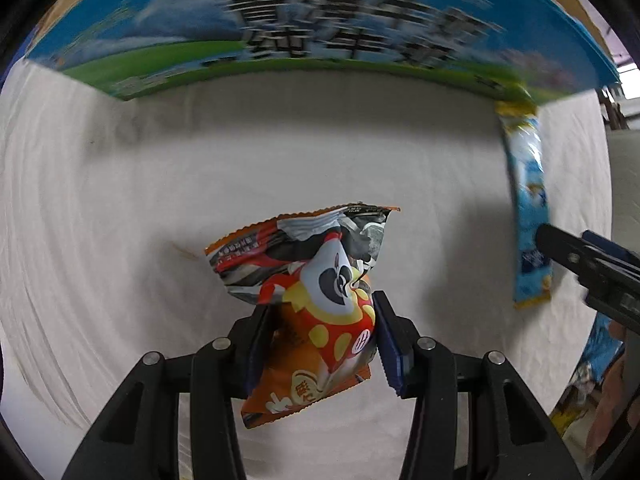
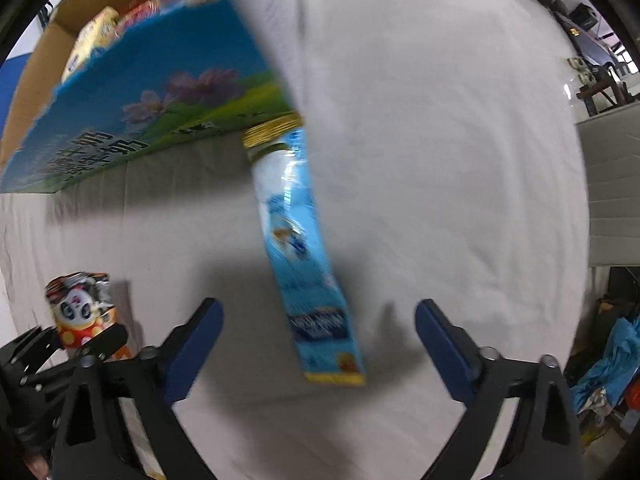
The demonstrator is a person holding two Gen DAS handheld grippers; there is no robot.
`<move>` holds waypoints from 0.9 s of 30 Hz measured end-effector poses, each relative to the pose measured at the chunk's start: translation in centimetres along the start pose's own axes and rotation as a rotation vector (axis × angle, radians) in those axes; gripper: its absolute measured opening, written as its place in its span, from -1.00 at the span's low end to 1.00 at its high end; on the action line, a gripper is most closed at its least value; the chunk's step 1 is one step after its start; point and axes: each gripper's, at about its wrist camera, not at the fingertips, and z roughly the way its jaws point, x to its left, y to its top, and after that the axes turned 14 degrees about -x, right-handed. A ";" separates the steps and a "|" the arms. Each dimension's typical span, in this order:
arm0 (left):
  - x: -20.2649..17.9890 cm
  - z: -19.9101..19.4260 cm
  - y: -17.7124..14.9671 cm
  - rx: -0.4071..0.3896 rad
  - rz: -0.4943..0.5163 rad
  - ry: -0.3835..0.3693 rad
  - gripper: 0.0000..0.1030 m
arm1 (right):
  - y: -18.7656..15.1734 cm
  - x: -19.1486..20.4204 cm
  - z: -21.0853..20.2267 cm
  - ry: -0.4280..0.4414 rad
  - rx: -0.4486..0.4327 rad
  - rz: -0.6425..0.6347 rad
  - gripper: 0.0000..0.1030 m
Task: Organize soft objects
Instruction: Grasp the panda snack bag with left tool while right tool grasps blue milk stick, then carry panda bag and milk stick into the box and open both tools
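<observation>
My left gripper (image 1: 322, 336) is shut on an orange snack packet with a panda print (image 1: 316, 300) and holds it above the white cloth; the packet also shows at the left of the right wrist view (image 2: 82, 312). A long light-blue packet with yellow ends (image 2: 304, 248) lies on the cloth, one end against the blue carton. My right gripper (image 2: 318, 320) is open with its fingers on either side of the packet's near end, not touching it. In the left wrist view the blue packet (image 1: 528, 208) and the right gripper's finger (image 1: 580, 256) are at the right.
A blue and green printed carton (image 1: 320, 28) stands at the back on the white cloth (image 1: 120, 200); in the right wrist view it (image 2: 152, 92) holds several packets. Room clutter lies beyond the table's right edge (image 2: 612, 360).
</observation>
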 end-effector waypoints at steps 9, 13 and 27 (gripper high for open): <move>3.2 0.1 1.3 -0.003 -0.027 -0.018 -0.14 | -0.5 2.3 2.8 -0.045 0.100 -0.014 -0.27; 2.0 -0.2 1.5 0.000 -0.021 -0.017 -0.14 | -2.7 3.9 2.5 0.007 0.166 -0.057 -0.27; 0.3 1.3 0.3 0.002 0.020 0.005 -0.14 | -4.7 8.8 2.3 -0.063 0.111 -0.102 -0.41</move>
